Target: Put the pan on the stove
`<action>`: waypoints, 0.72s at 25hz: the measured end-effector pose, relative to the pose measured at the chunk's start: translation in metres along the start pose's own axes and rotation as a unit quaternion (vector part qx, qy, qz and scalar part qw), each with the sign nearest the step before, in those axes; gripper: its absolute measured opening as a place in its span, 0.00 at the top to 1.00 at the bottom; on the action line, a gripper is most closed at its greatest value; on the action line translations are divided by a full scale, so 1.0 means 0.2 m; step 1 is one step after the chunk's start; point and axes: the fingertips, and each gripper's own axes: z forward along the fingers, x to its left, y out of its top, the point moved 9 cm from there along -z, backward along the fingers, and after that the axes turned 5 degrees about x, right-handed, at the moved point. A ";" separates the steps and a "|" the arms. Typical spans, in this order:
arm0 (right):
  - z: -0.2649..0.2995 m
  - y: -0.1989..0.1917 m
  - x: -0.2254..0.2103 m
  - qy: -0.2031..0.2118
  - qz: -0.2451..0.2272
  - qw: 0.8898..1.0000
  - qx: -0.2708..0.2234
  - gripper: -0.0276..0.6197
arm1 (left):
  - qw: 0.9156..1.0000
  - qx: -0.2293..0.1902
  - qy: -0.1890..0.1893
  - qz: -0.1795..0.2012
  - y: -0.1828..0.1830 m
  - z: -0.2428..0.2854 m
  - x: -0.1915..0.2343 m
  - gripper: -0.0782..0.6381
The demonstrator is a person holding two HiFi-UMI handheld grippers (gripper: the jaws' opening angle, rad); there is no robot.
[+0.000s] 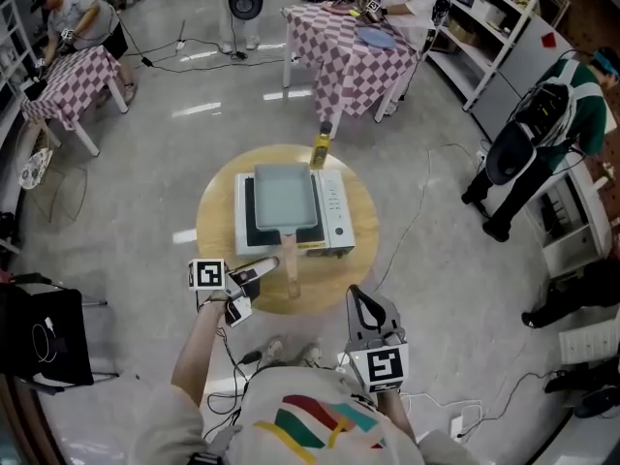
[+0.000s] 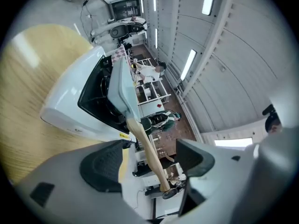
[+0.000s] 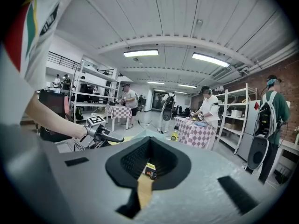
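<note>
A pale blue rectangular pan [image 1: 285, 197] sits on the white portable stove [image 1: 336, 216], which stands on a round wooden table [image 1: 218, 216]. The pan's wooden handle [image 1: 291, 267] points toward me. My left gripper [image 1: 263, 267] is open just left of the handle. In the left gripper view the handle [image 2: 147, 148] runs between the two spread jaws without touching either pad, and the pan [image 2: 119, 85] rests over the stove [image 2: 70, 106]. My right gripper [image 1: 360, 298] hangs shut off the table's near right edge, holding nothing. In the right gripper view its closed jaws [image 3: 148, 169] frame the handle end [image 3: 145, 190].
A yellow bottle [image 1: 321, 148] stands at the table's far edge behind the stove. Checked-cloth tables [image 1: 358, 56] with people working stand beyond. A person with a backpack [image 1: 542, 124] is at the right by shelving. Cables lie on the floor; a black chair [image 1: 44, 342] is at the left.
</note>
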 end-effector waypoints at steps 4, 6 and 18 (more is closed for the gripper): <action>0.05 0.04 0.00 0.012 -0.012 1.000 -0.018 0.96 | 0.996 0.002 0.069 0.049 0.07 -0.10 -0.09 0.43; 0.07 0.08 0.01 0.023 -0.018 0.999 -0.023 0.96 | 0.986 -0.001 0.129 0.101 0.11 -0.14 -0.17 0.43; 0.20 0.36 -0.02 0.029 -0.048 0.993 -0.106 0.96 | 0.892 -0.074 0.267 0.357 0.34 -0.22 -0.91 0.44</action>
